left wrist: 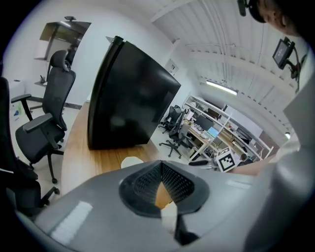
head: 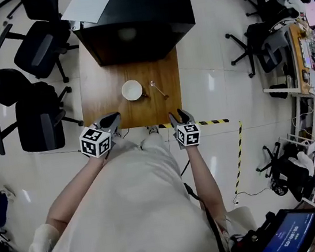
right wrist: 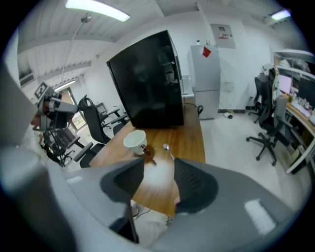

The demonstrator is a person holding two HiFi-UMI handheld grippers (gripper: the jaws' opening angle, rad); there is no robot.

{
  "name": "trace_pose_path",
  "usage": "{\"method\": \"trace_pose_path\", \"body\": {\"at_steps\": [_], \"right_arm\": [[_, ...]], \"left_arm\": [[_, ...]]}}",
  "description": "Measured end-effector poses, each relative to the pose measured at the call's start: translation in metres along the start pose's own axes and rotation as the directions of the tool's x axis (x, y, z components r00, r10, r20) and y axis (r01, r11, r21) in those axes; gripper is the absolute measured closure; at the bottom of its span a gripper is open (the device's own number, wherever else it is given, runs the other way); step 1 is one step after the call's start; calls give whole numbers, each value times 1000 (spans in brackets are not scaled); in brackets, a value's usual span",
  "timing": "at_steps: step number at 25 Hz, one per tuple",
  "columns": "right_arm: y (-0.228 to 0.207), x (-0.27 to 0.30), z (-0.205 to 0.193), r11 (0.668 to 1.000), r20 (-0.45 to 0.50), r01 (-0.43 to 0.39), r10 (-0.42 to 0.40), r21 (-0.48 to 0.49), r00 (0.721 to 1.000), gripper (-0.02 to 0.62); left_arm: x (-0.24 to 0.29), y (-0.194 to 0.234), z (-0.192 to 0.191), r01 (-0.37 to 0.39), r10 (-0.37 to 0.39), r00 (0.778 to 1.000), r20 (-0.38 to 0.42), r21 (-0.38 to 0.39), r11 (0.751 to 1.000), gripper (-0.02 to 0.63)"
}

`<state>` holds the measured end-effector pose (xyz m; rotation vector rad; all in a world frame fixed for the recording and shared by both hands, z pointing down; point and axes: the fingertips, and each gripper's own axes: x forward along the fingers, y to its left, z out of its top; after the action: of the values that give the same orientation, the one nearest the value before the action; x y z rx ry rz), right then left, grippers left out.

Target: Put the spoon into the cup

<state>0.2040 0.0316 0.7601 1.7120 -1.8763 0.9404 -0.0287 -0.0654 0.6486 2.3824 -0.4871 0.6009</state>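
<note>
A white cup [head: 132, 90] stands on the wooden table [head: 102, 101], near its middle. The spoon [head: 158, 89] lies just right of the cup, with a small brown thing between them. Both grippers hover over the table's near edge. My left gripper [head: 112, 120] is at the front left, its jaws meeting at the tips with nothing between them [left wrist: 161, 166]; the cup's rim [left wrist: 132, 161] peeks over them. My right gripper [head: 178, 115] is at the front right and stands open [right wrist: 158, 170], empty, pointing down toward the cup [right wrist: 135, 140] and the spoon [right wrist: 167, 147].
A big black box [head: 136, 15] fills the table's far end. Black office chairs [head: 39, 113] stand left of the table. Yellow-black tape [head: 215, 122] runs on the floor to the right. Desks and more chairs [head: 269, 48] are at the far right.
</note>
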Motion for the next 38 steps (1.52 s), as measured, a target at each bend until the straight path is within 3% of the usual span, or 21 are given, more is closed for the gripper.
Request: {"method": "trace_pose_path", "body": {"at_steps": [4, 9, 13, 23, 27, 38], "right_arm": [[-16, 36, -7, 988, -78, -23, 11, -152, 997, 402], [-41, 88, -25, 956, -228, -104, 40, -275, 973, 402], [-52, 116, -32, 922, -292, -139, 30, -360, 956, 403], [-62, 157, -57, 893, -411, -211, 33, -397, 911, 410], [-57, 164, -51, 872, -402, -231, 43, -432, 915, 416], [-57, 166, -57, 862, -394, -217, 22, -458, 919, 468]], "left_arm": [[6, -2, 16, -42, 41, 999, 21, 56, 998, 604], [19, -4, 41, -116, 116, 993, 29, 28, 993, 604], [22, -5, 42, -145, 145, 989, 35, 23, 989, 604], [9, 14, 42, -253, 254, 966, 49, -35, 967, 604], [7, 20, 42, -275, 278, 959, 51, -54, 960, 604], [-1, 27, 41, -309, 314, 947, 64, -80, 948, 604]]}}
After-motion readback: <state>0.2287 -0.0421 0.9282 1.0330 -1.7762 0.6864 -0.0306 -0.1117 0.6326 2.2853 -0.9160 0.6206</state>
